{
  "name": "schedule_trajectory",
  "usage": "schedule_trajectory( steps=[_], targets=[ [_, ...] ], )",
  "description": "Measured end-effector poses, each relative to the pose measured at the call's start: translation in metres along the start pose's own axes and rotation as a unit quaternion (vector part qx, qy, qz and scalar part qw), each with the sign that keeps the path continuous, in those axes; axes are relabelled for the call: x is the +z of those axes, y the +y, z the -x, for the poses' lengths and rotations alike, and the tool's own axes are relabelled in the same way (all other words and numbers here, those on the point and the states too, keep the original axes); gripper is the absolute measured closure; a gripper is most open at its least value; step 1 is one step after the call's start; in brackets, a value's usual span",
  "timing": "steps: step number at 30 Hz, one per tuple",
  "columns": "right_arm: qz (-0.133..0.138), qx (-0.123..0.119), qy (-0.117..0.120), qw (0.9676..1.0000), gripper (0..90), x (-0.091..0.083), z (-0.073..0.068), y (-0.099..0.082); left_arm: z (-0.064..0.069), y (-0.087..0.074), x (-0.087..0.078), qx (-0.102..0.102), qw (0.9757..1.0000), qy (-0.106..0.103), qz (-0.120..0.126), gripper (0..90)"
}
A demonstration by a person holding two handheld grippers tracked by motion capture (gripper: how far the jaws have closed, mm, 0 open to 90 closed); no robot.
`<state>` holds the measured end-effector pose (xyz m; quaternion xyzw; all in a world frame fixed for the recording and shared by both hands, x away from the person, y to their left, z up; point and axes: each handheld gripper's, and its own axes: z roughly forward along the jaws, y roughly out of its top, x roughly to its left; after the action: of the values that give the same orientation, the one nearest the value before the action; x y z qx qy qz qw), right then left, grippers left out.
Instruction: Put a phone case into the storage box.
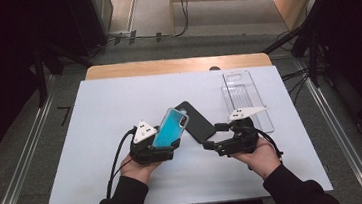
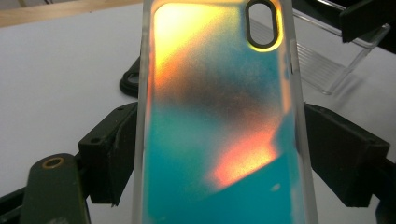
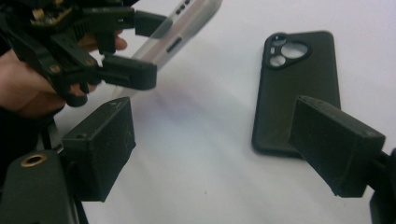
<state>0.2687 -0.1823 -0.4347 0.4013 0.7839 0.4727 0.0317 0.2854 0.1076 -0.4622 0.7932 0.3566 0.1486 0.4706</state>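
An iridescent teal and orange phone case (image 1: 170,128) with clear edges is tilted up off the table, and my left gripper (image 1: 157,145) is shut on its lower end. The left gripper view has the case (image 2: 219,121) clamped across its width between both jaws of that gripper (image 2: 229,149). A black phone (image 1: 196,123) lies back up on the white board, just right of the case. My right gripper (image 1: 209,145) hovers open at the phone's near end, nothing between its jaws. In the right gripper view the phone (image 3: 299,84) lies partly behind the right jaw, apart from the pads.
A clear plastic tray (image 1: 246,98) lies at the back right of the white board (image 1: 100,120). The wooden table edge (image 1: 175,66) shows behind the board. Black curtains and floor rails flank the table.
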Motion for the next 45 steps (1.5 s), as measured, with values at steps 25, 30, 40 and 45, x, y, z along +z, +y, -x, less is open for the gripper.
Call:
schedule_trajectory(
  steps=[25,30,40,45],
  targets=[
    [0.023,0.031,0.012,0.9992,12.8,0.019,-0.007,0.037,0.015,-0.009,0.008,0.008,0.999,0.016,0.041,17.1],
    [0.024,0.039,0.017,0.9988,12.8,0.024,-0.006,0.043,0.017,-0.008,0.008,0.01,0.9987,0.017,0.048,17.1],
    [0.018,0.057,0.033,0.9977,13.6,0.038,-0.003,0.05,0.019,-0.008,0.007,0.013,0.9986,0.02,0.048,17.1],
    [0.013,0.057,0.035,0.9977,20.1,0.047,-0.004,0.052,0.019,-0.007,0.007,0.008,0.9986,0.019,0.048,17.1]
  ],
)
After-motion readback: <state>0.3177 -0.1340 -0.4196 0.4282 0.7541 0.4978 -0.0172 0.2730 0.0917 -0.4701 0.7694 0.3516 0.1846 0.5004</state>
